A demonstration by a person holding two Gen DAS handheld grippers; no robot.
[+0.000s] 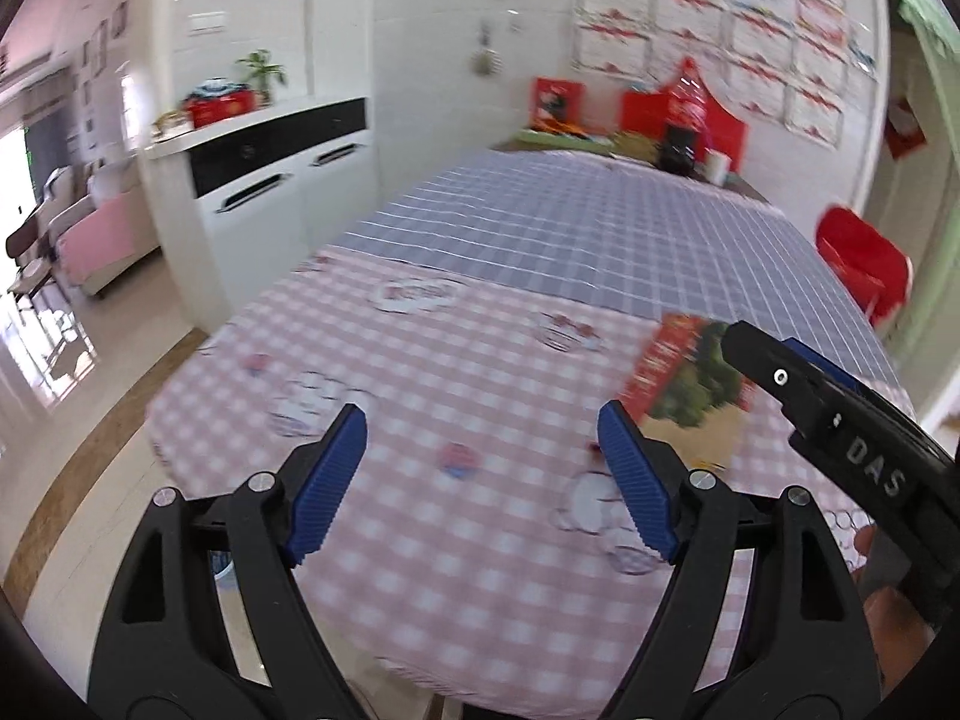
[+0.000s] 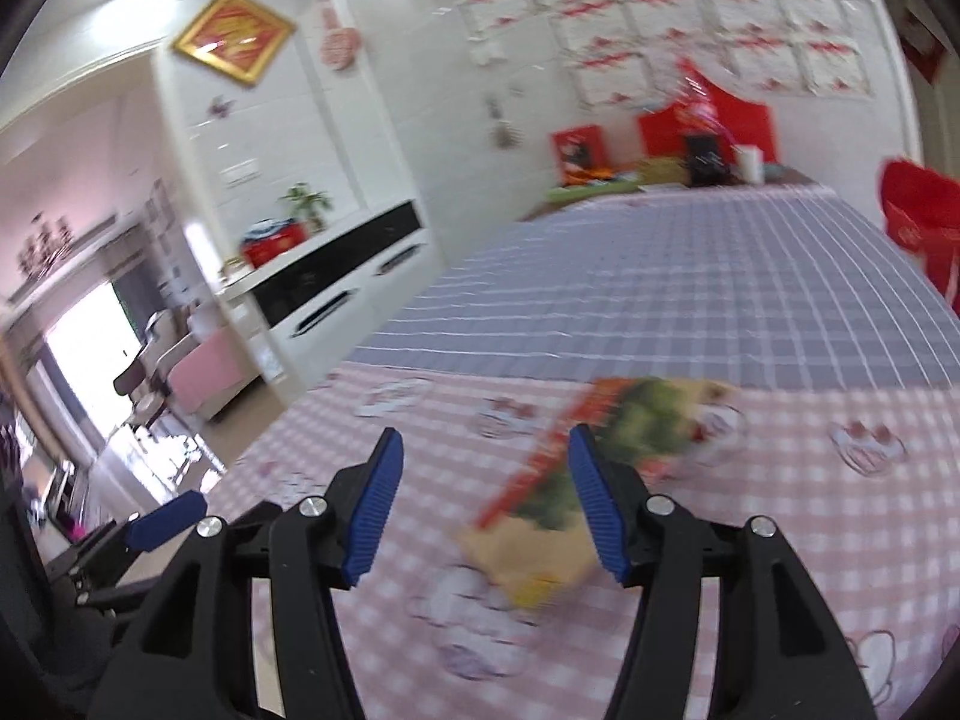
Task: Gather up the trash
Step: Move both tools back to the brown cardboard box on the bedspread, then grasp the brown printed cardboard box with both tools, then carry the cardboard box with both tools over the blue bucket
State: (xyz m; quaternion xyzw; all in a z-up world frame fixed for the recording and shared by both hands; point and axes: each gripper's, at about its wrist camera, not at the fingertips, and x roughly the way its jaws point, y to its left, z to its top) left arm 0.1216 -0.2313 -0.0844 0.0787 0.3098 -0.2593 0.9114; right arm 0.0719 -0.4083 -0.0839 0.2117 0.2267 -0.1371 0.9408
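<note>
A flat snack wrapper (image 1: 684, 381), red, green and tan, lies on the pink checked tablecloth (image 1: 456, 372). In the right wrist view the wrapper (image 2: 576, 480) lies just ahead of my open right gripper (image 2: 480, 447), partly behind its right finger. My left gripper (image 1: 480, 420) is open and empty over the cloth, left of the wrapper. The right gripper also shows in the left wrist view (image 1: 840, 408), next to the wrapper. A red bag (image 1: 864, 264) hangs at the table's right edge; it also shows in the right wrist view (image 2: 924, 222).
Red boxes, a bottle and a cup (image 1: 678, 120) crowd the table's far end by the wall. A white cabinet (image 1: 282, 180) stands left of the table, with floor (image 1: 108, 420) between. The far cloth is blue checked (image 2: 690, 300).
</note>
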